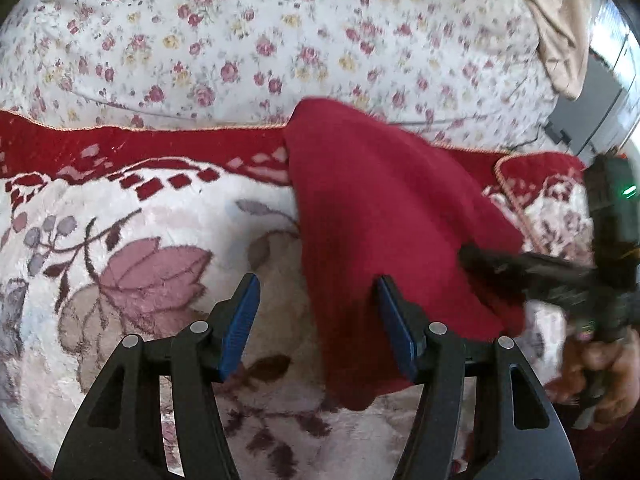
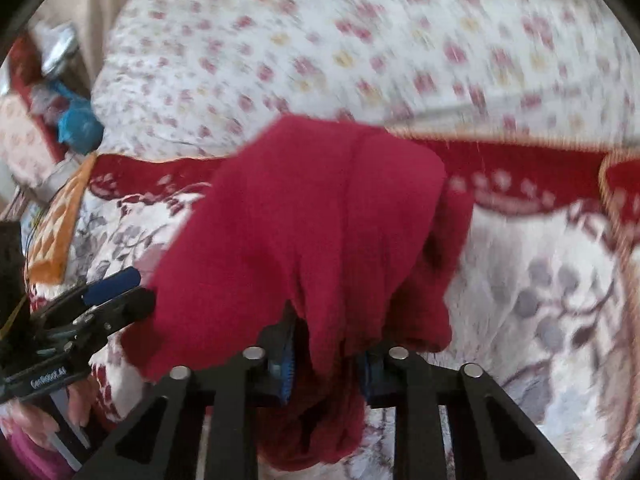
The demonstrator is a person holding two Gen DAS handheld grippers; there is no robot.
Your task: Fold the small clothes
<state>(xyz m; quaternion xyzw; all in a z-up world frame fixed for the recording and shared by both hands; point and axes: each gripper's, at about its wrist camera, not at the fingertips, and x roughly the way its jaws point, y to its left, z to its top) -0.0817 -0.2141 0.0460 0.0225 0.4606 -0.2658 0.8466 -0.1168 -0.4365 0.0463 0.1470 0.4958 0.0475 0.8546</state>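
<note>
Over the plush cream floral rug with its red border [image 1: 132,208], the soft dark red knitted garment [image 2: 312,216] hangs in a drape, pinched by the right gripper [image 2: 326,364], whose blue pads are closed onto a bunch of its fabric, apparently to lift it clear for a fold. Just beside that cloth's hanging edge, the left gripper [image 1: 318,314] stands wide and empty, one blue finger [image 1: 394,324] touching or just in front of the cloth, likely ready to catch a second corner.
</note>
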